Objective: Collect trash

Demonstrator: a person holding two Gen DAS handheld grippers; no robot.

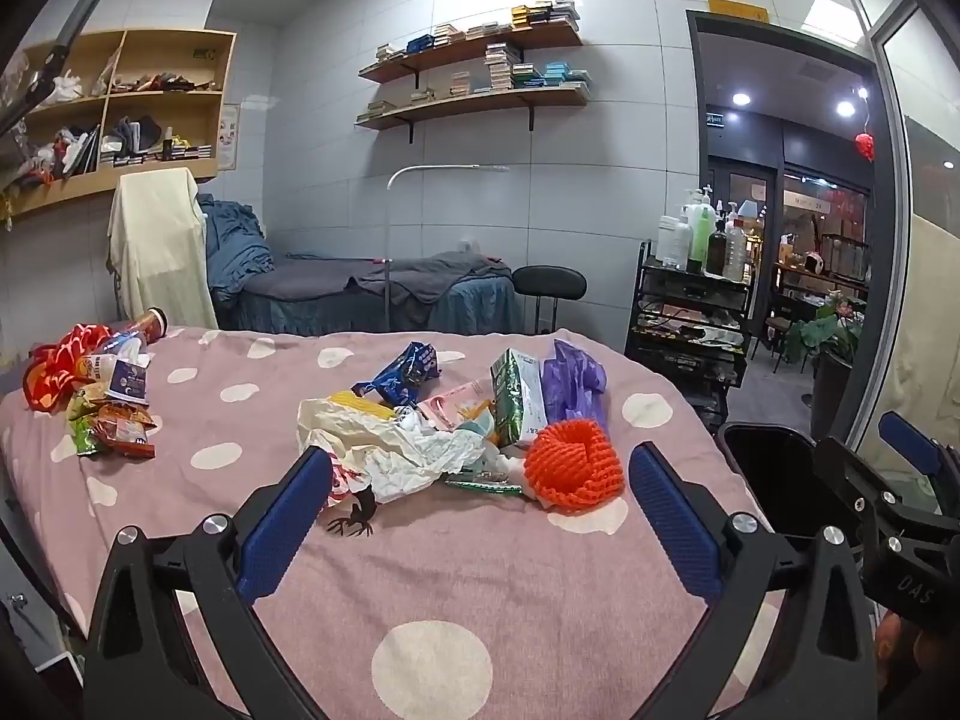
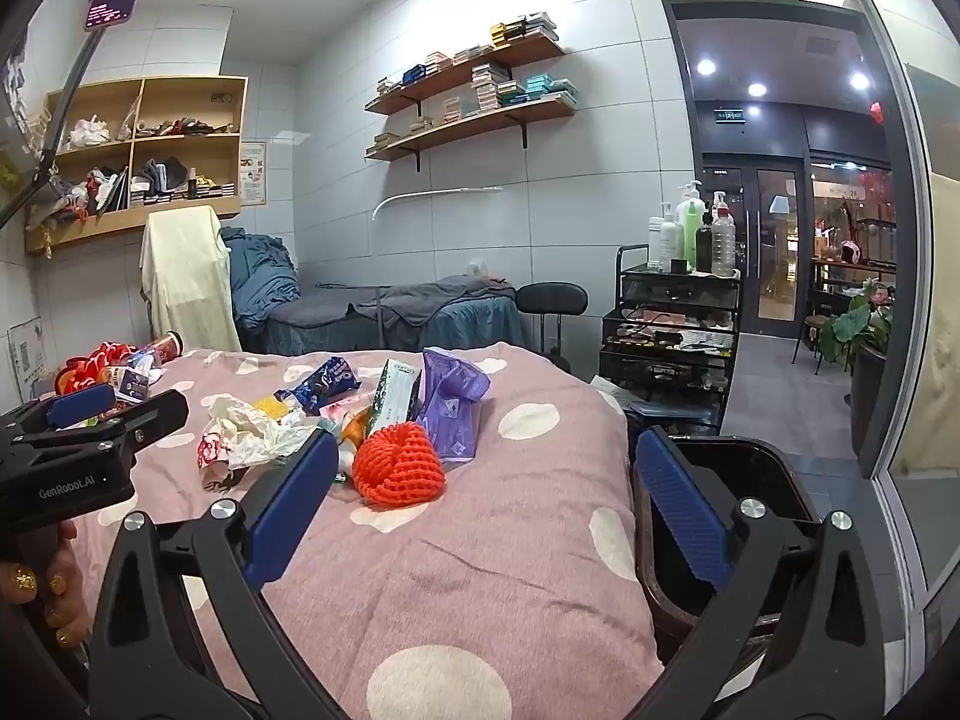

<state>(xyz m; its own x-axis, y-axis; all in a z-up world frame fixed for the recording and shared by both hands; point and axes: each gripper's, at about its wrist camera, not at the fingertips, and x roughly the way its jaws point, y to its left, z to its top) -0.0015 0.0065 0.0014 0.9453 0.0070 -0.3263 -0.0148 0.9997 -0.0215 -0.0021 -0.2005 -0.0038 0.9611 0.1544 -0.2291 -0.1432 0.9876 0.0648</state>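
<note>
While both grippers hover with jaws spread and empty, the trash pile [image 1: 432,426] lies mid-bed [image 1: 420,576], the black bin [image 2: 729,516] just beside the bed's right edge. Judged best: the right gripper [image 2: 480,510] should straddle the orange foam net [image 2: 399,465] squarely, clear of the blanket; the left gripper [image 1: 480,516] takes crumpled paper [image 1: 396,450].

Two black handheld grippers showing blue ribbed finger pads

The left gripper [image 1: 480,522] and right gripper [image 2: 483,510] are wearing silver screws; white "GenRobot.AI" lettering is showing, and gold-glitter nails are gleaming on the bare-skinned left hand [image 2: 42,588].

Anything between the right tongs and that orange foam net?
Nothing: in the right wrist view only bare pink dotted bedspread lies between the open right tongs and the orange foam net.
</note>
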